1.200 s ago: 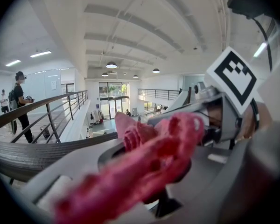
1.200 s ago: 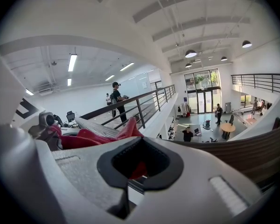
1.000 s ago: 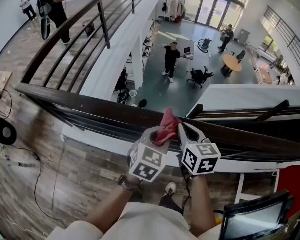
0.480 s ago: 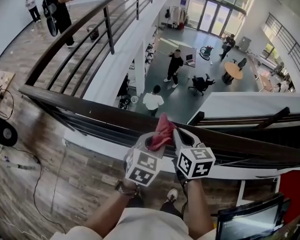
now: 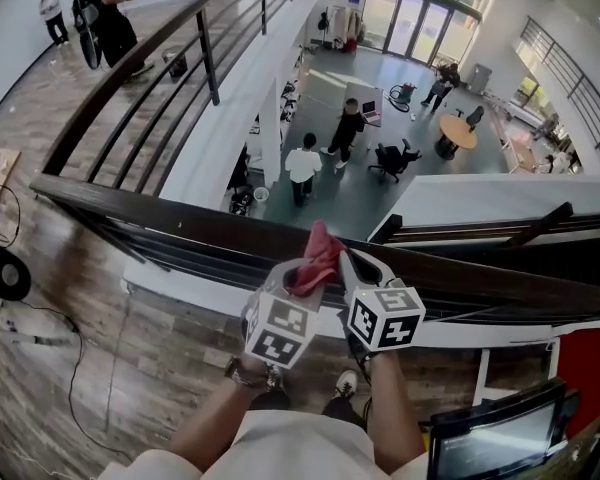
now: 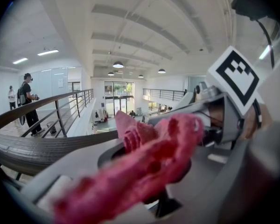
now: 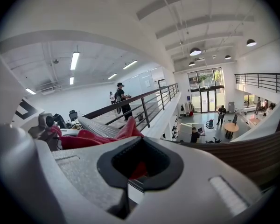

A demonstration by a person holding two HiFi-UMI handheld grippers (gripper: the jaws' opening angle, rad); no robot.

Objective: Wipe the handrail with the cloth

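Head view is showing the handrail running across from 9 o'clock to roughly 4 o'clock, its left stretch lying bare and open for a sweep. The left gripper is clamping the bunched pink cloth, which is sitting at 12 o'clock of both grippers, right on the rail's near edge. The right gripper is pressing in just beside it, jaws drawn together on the cloth's other end. Both are sitting equally near the rail. Wiping is looking possible along either direction; beyond the rail at 12 o'clock the floor is dropping away.
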